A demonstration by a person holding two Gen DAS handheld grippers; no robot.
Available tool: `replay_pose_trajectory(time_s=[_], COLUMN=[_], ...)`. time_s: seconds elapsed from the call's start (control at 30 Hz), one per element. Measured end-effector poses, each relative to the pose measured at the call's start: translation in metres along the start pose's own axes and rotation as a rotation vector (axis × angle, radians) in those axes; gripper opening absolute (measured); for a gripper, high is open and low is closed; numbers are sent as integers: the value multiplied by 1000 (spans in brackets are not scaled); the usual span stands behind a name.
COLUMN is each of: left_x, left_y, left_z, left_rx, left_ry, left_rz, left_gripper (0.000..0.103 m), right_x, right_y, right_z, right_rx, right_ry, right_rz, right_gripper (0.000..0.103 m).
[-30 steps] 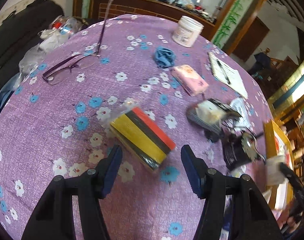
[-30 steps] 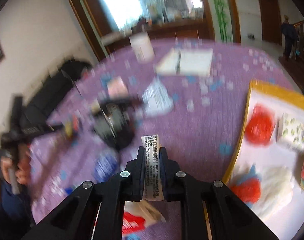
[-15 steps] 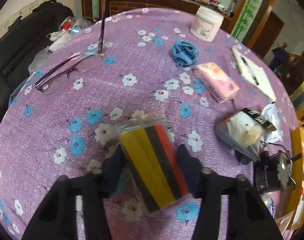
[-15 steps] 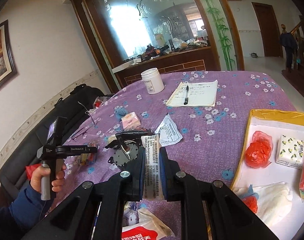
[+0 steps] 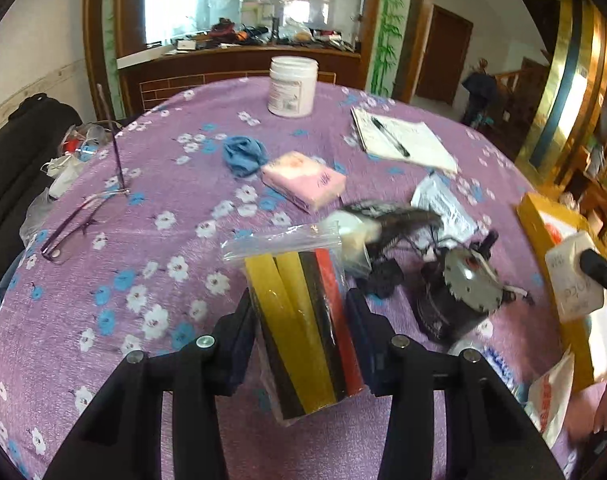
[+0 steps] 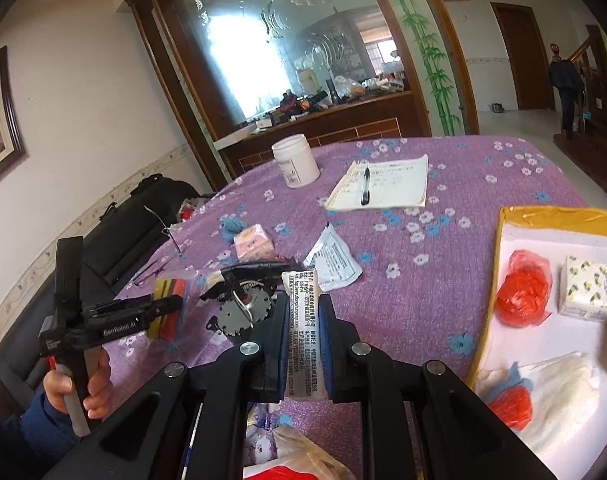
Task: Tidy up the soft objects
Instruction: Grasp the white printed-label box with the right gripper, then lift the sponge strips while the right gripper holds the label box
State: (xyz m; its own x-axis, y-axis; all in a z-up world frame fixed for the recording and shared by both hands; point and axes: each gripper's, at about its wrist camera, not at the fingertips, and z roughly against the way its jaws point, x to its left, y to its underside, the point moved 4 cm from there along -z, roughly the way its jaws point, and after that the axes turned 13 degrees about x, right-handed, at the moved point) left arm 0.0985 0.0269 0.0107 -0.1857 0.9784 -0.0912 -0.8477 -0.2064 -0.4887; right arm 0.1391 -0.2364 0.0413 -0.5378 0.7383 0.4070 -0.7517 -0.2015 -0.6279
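Note:
A clear bag of yellow, black and red sponges (image 5: 295, 280) stands between the blue pads of my left gripper (image 5: 300, 300). The jaws are closing and the pads press its sides; it looks raised off the purple flowered cloth. My right gripper (image 6: 303, 308) is shut on a narrow white printed packet (image 6: 301, 284) and hovers left of the yellow-rimmed tray (image 6: 559, 218). In the right wrist view the left gripper (image 6: 171, 306) holds the sponge bag (image 6: 169, 288) at the table's left. A pink tissue pack (image 5: 303, 178) and a blue cloth (image 5: 243, 154) lie further back.
A black tool with a saw blade (image 5: 463, 284) and a foil sachet (image 5: 443, 204) lie just right of the sponges. Glasses (image 5: 79, 216), a white jar (image 5: 292, 86) and a notebook with pen (image 5: 399, 144) sit around. The tray holds red bags (image 6: 523, 294), a tissue pack (image 6: 589, 290) and a white bag.
The left jaws moved in around the sponge bag and shut on it, then tipped up with it. The right gripper keeps its packet and has hardly moved.

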Motion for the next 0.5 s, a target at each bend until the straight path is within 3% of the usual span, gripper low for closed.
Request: replay_pose_trajectory(time_s=[0.17, 0.27, 0.33, 0.5], left_x=[-2, -1, -2, -3], left_y=[2, 1, 0, 1], left_z=[-14, -23, -26, -26], left_rx=[42, 43, 54, 51], left_ry=[8, -24, 8, -19], left_rz=[-6, -12, -6, -19], left_gripper=[43, 43, 43, 43], right_x=[7, 4, 1, 3], right_y=[5, 7, 7, 3], right_z=[-11, -13, -14, -6], right_rx=[6, -8, -10, -30], right_ry=[8, -24, -28, -90], right_rz=[4, -27, -31, -43], right_gripper=[14, 15, 14, 15])
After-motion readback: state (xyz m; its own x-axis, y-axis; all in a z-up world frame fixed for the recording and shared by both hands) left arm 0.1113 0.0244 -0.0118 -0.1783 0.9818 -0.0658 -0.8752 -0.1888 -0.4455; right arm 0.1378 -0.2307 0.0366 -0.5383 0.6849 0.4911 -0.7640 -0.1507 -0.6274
